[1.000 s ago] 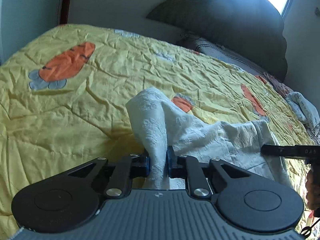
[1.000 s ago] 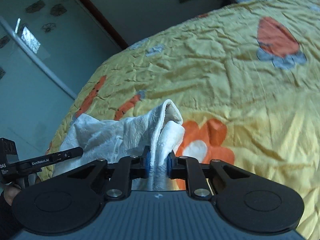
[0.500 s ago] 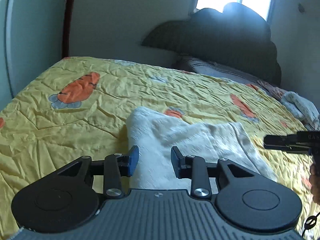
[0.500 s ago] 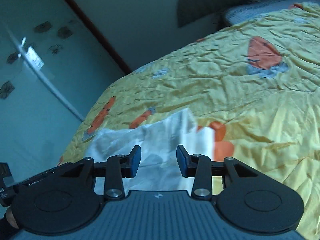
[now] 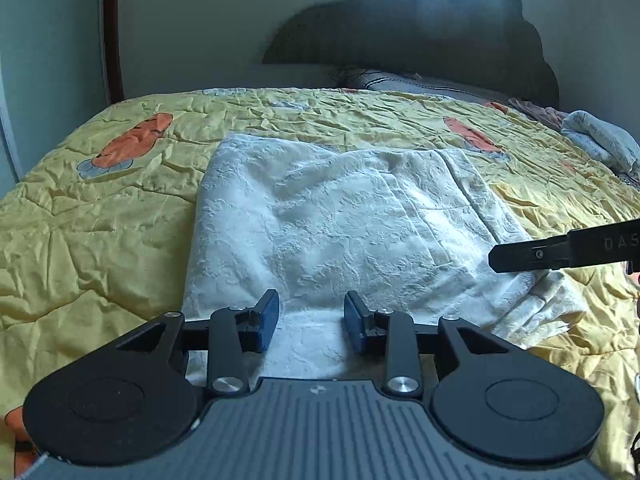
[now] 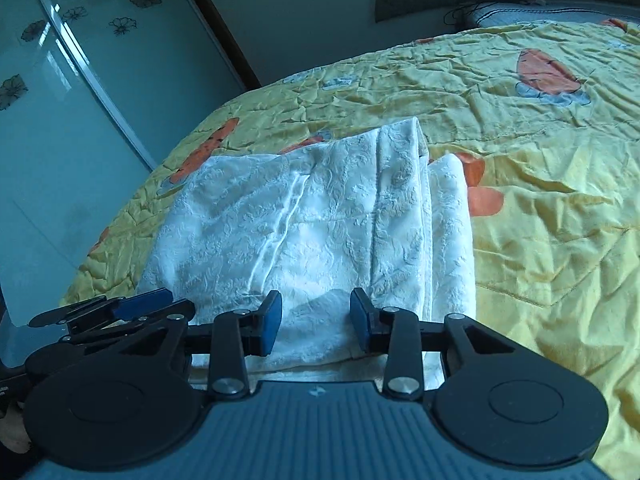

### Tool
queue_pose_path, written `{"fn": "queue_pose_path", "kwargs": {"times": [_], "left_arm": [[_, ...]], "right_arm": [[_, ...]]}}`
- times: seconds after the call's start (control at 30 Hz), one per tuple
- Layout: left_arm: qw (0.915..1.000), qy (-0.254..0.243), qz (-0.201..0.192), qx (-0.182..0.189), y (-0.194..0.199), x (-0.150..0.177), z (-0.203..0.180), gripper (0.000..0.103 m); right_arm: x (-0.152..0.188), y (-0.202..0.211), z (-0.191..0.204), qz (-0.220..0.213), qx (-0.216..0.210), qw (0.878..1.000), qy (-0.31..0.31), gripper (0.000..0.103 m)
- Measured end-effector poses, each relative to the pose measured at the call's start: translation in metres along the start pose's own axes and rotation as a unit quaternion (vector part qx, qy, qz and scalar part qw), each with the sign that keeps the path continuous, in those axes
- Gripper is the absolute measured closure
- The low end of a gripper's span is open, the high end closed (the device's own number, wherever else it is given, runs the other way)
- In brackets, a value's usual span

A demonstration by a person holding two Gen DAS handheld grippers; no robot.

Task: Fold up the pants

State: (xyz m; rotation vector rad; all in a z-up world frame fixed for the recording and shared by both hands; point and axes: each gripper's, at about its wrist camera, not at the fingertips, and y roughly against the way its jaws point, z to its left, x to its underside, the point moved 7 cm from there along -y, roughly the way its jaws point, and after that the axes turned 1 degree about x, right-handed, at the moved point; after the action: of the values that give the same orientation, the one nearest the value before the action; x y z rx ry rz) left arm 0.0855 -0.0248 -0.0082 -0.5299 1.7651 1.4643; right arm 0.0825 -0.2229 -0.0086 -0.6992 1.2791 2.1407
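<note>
While both grippers gape empty, white pants (image 5: 332, 220) folded, yellow quilt (image 5: 100, 216)

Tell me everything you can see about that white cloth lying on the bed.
The white pants look like soft cotton with a raised floral texture and a stitched seam. They lie folded into a rough rectangle, layers stacked and slightly offset at one edge, flat on the yellow carrot-print quilt. Both the left hand-held gripper and right hand-held gripper are open at its near edge, gripping nothing.
</note>
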Motion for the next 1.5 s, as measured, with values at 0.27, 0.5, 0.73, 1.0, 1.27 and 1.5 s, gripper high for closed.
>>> {"fn": "queue_pose_path", "kwargs": {"times": [0.27,0.5,0.73,1.0,1.27,1.5], "left_arm": [[0.9970,0.047,-0.038,-0.050,0.102,0.031,0.055,0.043],[0.9839,0.063,-0.046,-0.161,0.156,0.044,0.130,0.041],[0.9877,0.070,-0.064,-0.124,0.141,0.044,0.093,0.032],[0.9971,0.019,-0.042,-0.061,0.077,0.053,-0.011,0.031],[0.9965,0.015,0.000,-0.083,0.040,0.077,-0.018,0.016],[0.9961,0.023,0.013,-0.085,0.035,0.077,-0.016,0.000]], "right_arm": [[0.062,0.097,-0.039,-0.009,0.096,0.995,0.015,0.041],[0.075,0.179,-0.121,-0.016,0.337,0.938,0.080,0.040],[0.061,0.171,-0.097,-0.098,0.377,0.912,0.128,0.023],[0.083,0.059,-0.016,-0.040,0.157,0.987,-0.005,0.021],[0.109,0.021,0.011,-0.020,0.198,0.978,0.057,0.002],[0.111,0.023,0.009,-0.041,0.192,0.979,0.058,0.000]]}}
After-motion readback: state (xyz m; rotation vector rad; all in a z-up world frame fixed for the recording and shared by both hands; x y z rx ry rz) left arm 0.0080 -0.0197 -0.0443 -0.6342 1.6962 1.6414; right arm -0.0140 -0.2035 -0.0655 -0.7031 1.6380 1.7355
